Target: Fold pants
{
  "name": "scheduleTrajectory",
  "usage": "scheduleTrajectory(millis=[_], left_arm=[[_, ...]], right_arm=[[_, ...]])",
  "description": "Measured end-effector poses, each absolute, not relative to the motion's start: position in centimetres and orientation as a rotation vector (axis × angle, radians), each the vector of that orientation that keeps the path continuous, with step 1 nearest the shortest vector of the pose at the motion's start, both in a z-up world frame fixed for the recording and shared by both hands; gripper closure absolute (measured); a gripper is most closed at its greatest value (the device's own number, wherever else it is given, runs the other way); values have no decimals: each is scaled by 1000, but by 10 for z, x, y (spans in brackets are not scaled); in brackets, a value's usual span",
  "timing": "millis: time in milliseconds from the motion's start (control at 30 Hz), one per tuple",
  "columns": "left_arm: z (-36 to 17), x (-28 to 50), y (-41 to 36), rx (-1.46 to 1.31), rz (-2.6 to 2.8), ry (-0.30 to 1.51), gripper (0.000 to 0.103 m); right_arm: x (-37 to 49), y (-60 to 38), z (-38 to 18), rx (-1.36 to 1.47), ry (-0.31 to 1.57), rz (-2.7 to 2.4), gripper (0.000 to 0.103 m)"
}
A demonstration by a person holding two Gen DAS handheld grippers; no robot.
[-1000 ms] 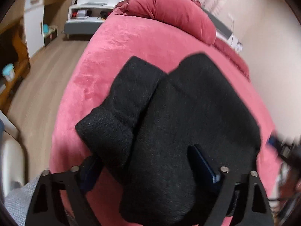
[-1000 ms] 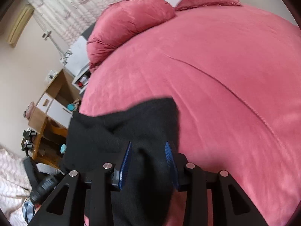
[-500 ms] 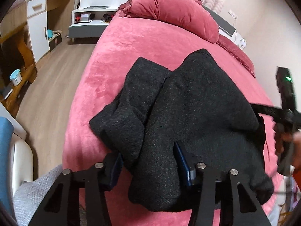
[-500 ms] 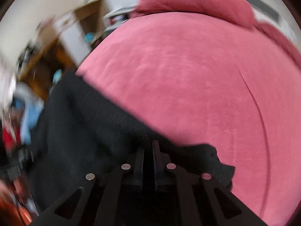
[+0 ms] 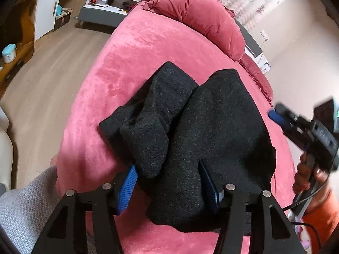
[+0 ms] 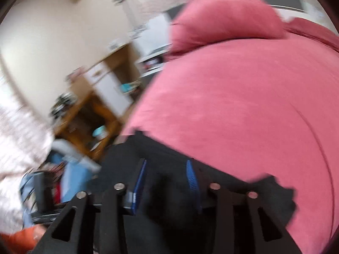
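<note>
While our left gripper (image 5: 169, 185) jaws open, part-spread around black pants (image 5: 211, 127), right gripper (image 6: 167, 180) also opening over them; pants bunched on pink bed (image 5: 137, 53).

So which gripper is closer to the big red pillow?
Neither, clearly. The pillow lies at the bed's far end. The left gripper is over the near end of the pants, fingers opening around them. The right gripper is at their side edge, opening too.
</note>
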State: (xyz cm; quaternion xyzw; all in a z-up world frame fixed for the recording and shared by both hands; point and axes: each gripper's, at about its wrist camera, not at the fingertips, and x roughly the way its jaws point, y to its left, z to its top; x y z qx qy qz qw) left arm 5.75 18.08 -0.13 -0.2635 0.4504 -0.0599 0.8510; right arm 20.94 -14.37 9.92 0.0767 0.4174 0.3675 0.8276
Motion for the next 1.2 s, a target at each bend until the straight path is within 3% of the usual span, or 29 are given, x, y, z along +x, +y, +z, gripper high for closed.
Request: scheduleTrajectory(millis=[200, 233, 267, 300, 467, 500, 567, 633, 733, 800, 933, 1133, 1200], left_arm=[[1, 46, 182, -565, -153, 957, 44], [1, 44, 182, -564, -148, 967, 44], [1, 44, 181, -564, -149, 972, 49], [2, 43, 180, -562, -156, 968, 58], [6, 40, 184, -588, -151, 926, 65], [3, 41, 185, -594, -148, 942, 67], [-1, 43, 188, -608, -142, 959, 67], [-1, 42, 190, -621, -149, 952, 67], [-3, 42, 196, -661, -171, 944, 65], [-4, 41, 200, -704, -196, 934, 55], [-1, 42, 199, -704, -214, 942, 46], [7, 44, 186, -553, -114, 972, 55], [6, 43, 181, -530, -110, 985, 55]], right_arm=[[258, -59, 56, 108, 1242, 846, 56], [261, -53, 54, 113, 1254, 843, 60], [261, -46, 56, 121, 1243, 856, 88], [254, -38, 68, 90, 1208, 879, 91], [224, -25, 132, -62, 942, 905, 94], [229, -25, 133, -65, 911, 870, 103], [253, -33, 127, -96, 806, 652, 100], [273, -40, 115, -106, 842, 569, 97], [265, -63, 109, -23, 889, 569, 78], [233, -92, 117, 32, 854, 602, 70], [174, -135, 113, 72, 819, 599, 70], [70, -127, 59, -80, 949, 852, 69], [40, -126, 42, -150, 865, 827, 69]])
